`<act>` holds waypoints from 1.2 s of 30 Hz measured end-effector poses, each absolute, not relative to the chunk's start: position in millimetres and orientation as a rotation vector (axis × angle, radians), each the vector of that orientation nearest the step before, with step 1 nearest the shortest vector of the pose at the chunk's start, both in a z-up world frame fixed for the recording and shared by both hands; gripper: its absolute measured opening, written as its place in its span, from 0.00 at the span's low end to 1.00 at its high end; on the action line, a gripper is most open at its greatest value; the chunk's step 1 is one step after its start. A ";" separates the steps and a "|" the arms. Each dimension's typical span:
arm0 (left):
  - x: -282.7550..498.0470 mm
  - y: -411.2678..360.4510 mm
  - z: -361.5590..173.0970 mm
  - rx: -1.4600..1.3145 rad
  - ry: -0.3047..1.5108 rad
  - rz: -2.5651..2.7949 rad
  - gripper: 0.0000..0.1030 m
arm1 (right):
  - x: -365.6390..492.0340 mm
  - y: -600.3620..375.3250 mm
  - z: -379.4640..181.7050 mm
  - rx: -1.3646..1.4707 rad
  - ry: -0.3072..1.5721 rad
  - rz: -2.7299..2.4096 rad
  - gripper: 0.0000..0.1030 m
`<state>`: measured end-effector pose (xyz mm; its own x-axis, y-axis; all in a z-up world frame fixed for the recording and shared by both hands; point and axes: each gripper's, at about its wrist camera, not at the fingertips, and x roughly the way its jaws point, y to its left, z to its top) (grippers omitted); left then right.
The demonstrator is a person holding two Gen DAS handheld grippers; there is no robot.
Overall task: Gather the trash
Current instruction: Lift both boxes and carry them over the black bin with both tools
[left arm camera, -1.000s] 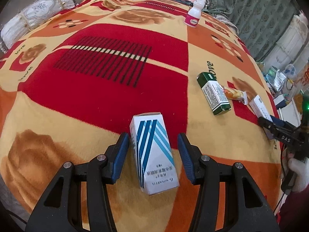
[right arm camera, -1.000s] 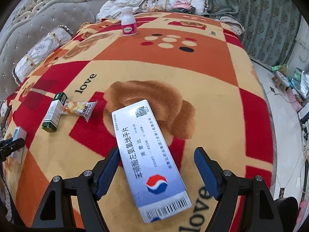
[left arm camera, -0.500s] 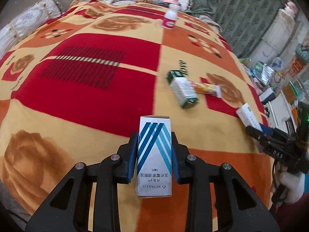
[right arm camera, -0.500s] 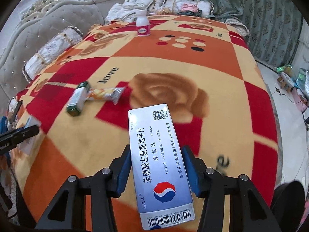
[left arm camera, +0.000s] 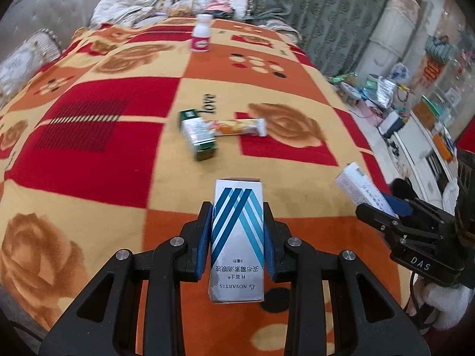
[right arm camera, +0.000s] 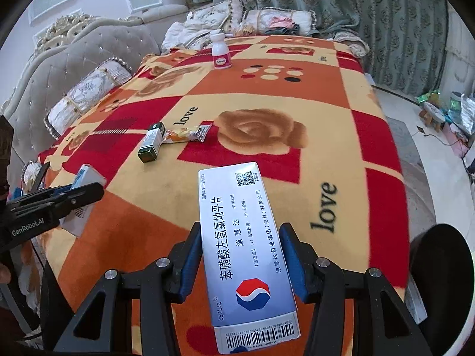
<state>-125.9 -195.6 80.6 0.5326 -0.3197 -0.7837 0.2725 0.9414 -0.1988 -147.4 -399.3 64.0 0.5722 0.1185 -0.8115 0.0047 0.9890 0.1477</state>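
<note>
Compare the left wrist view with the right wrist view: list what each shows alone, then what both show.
Left wrist only: the striped box's blue-and-white face, clamped in the left gripper, and cluttered shelves at right.

Right wrist only: the long box's printed face and barcode, clamped in the right gripper, and the tufted headboard.

Both: the blanket, green box, snack wrapper, white bottle, curtain.
</note>
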 end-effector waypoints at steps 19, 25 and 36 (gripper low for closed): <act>-138.5 -243.1 82.2 0.023 0.935 -0.416 0.28 | -179.1 -417.2 62.7 0.200 0.974 0.044 0.53; -138.7 -240.1 80.7 0.027 0.935 -0.412 0.28 | -168.4 -388.6 37.5 0.158 1.035 0.092 0.54; -140.6 -262.3 80.9 0.039 0.934 -0.458 0.28 | -182.4 -413.4 51.2 0.165 0.991 0.034 0.45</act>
